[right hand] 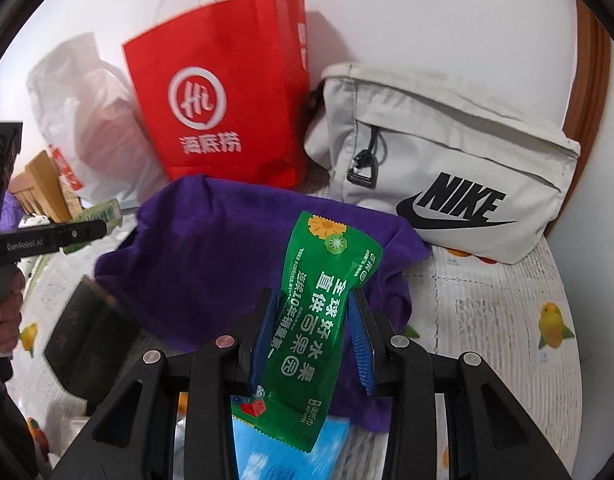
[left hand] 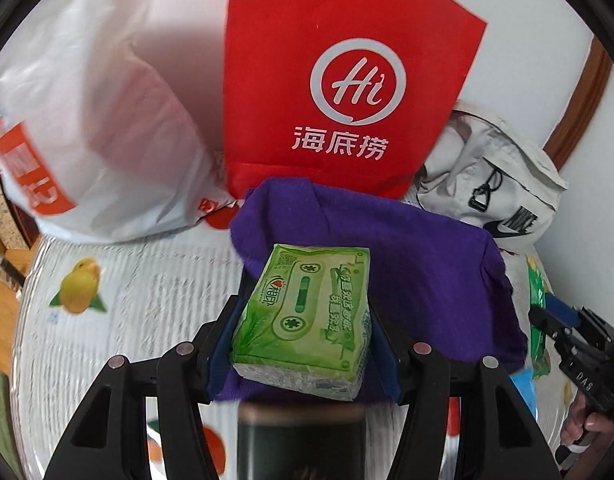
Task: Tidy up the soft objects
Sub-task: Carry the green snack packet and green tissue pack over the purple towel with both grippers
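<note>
My left gripper is shut on a green tissue pack and holds it over a purple cloth on the table. My right gripper is shut on a green wet-wipe sachet above the same purple cloth. The right gripper also shows at the right edge of the left wrist view. The left gripper shows at the left edge of the right wrist view, with the tissue pack in it.
A red paper bag stands behind the cloth against the wall. A white plastic bag is to its left, a grey Nike pouch to its right. A dark tin and blue packet lie near.
</note>
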The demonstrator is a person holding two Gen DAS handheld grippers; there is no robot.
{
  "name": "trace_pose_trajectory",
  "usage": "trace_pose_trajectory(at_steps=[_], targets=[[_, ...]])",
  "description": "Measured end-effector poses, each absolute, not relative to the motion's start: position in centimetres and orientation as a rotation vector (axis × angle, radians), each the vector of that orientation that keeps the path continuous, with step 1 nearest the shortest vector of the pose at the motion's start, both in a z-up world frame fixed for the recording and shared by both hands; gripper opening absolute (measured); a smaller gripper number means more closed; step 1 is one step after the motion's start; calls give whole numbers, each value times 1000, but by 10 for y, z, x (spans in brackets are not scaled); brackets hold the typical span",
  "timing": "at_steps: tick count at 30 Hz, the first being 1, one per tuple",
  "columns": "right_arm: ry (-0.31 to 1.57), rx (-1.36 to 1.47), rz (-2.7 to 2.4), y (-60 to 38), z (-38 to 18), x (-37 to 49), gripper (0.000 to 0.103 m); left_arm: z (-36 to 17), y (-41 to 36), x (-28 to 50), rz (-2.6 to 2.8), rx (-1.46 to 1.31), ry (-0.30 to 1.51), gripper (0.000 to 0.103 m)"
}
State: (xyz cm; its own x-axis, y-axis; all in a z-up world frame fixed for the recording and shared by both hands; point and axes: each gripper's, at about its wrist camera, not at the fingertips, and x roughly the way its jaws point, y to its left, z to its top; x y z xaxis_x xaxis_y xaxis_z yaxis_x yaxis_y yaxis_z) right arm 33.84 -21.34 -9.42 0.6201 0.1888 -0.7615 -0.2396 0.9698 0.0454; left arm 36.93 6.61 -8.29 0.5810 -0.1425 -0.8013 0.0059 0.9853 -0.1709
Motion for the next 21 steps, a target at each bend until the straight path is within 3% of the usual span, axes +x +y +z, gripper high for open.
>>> trace_pose_trajectory(at_steps=[21], targets=[[1037,-88,238,-223,-151,390,41,-132,42,460,-51,-160,1090,59]])
